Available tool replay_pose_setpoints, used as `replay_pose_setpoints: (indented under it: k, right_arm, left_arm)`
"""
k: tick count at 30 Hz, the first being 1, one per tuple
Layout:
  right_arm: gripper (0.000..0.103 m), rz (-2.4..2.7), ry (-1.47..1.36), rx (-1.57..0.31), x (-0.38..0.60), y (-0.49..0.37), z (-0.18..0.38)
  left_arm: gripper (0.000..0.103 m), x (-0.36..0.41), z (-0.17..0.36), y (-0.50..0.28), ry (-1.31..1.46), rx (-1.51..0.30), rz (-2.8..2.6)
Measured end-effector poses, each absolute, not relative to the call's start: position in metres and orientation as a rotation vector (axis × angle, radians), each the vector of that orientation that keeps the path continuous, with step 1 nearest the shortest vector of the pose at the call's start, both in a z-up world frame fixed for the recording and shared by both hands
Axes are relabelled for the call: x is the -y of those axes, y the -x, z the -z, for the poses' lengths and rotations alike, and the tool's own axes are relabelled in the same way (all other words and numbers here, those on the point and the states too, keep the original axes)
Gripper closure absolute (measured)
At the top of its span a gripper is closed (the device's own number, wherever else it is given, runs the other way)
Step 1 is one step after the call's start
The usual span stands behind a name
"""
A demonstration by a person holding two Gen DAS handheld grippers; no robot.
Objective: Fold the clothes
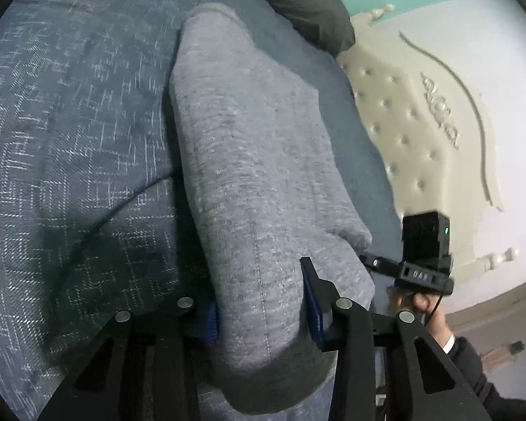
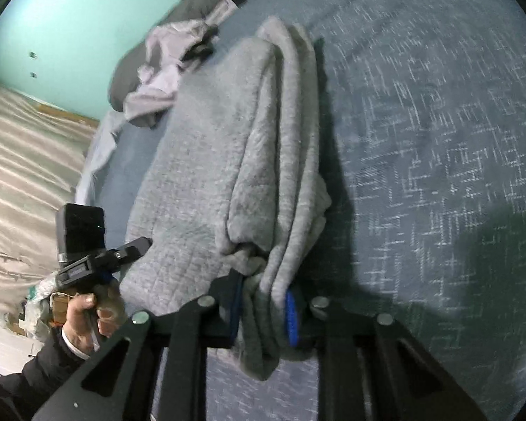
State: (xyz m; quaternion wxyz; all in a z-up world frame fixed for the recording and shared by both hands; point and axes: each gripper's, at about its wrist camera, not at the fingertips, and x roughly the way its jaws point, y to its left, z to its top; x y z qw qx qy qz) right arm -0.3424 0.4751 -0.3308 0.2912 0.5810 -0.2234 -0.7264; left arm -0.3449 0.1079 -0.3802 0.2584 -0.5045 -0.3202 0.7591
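Both jaws pinched your grey garment (image 1: 249, 182): left gripper (image 1: 263, 301) and right gripper (image 2: 263, 301), over the bedspread (image 1: 70, 122).

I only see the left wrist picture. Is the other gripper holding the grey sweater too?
Observer: Yes, the right gripper is shut on the grey sweater, pinching a bunched edge of several layers.
Operator: Are there more clothes on the bed?
Observer: Yes, a crumpled pale garment lies beyond the sweater, near the turquoise wall.
Operator: What's beside the bed there?
Observer: A beige striped surface; I cannot tell what it is.
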Motion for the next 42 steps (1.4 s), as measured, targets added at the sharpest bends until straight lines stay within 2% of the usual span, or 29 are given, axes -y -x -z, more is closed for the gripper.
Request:
replay_pose_setpoints:
  k: [1, 3, 4, 8, 10, 12, 15, 17, 29, 42]
  right_arm:
    - [0.077, 1.931, -1.566, 0.591, -0.475, 0.345, 0.333]
    - [0.056, 1.933, -1.575, 0.585, -0.472, 0.35, 0.336]
    - [0.053, 1.934, -1.58, 0.582, -0.471, 0.352, 0.338]
    - [0.051, 1.937, -1.595, 0.569, -0.465, 0.362, 0.345]
    - [0.053, 1.934, -1.585, 0.558, -0.462, 0.364, 0.345]
    - [0.068, 1.924, -1.572, 0.56, -0.457, 0.363, 0.344]
    - [0.08, 1.94, -1.538, 0.525, -0.454, 0.357, 0.338]
    - [0.082, 1.961, -1.509, 0.501, -0.453, 0.354, 0.33]
    - [0.085, 2.057, -1.354, 0.495, -0.463, 0.353, 0.268]
    - [0.086, 2.176, -1.274, 0.367, -0.479, 0.378, 0.171]
  left_arm:
    - [0.06, -0.107, 0.385, 0.345, 1.375, 0.883, -2.054]
    - [0.058, -0.104, 0.392, 0.345, 1.38, 0.908, -2.048]
    - [0.058, -0.102, 0.396, 0.345, 1.382, 0.92, -2.045]
    - [0.058, -0.102, 0.397, 0.345, 1.376, 0.916, -2.047]
    - [0.058, -0.103, 0.394, 0.345, 1.374, 0.907, -2.051]
    - [0.059, -0.103, 0.392, 0.345, 1.372, 0.897, -2.055]
    - [0.061, -0.104, 0.385, 0.343, 1.364, 0.885, -2.063]
    - [0.062, -0.105, 0.379, 0.343, 1.358, 0.878, -2.071]
    - [0.064, -0.119, 0.323, 0.342, 1.285, 0.839, -2.108]
    - [0.065, -0.155, 0.247, 0.363, 1.21, 0.778, -2.152]
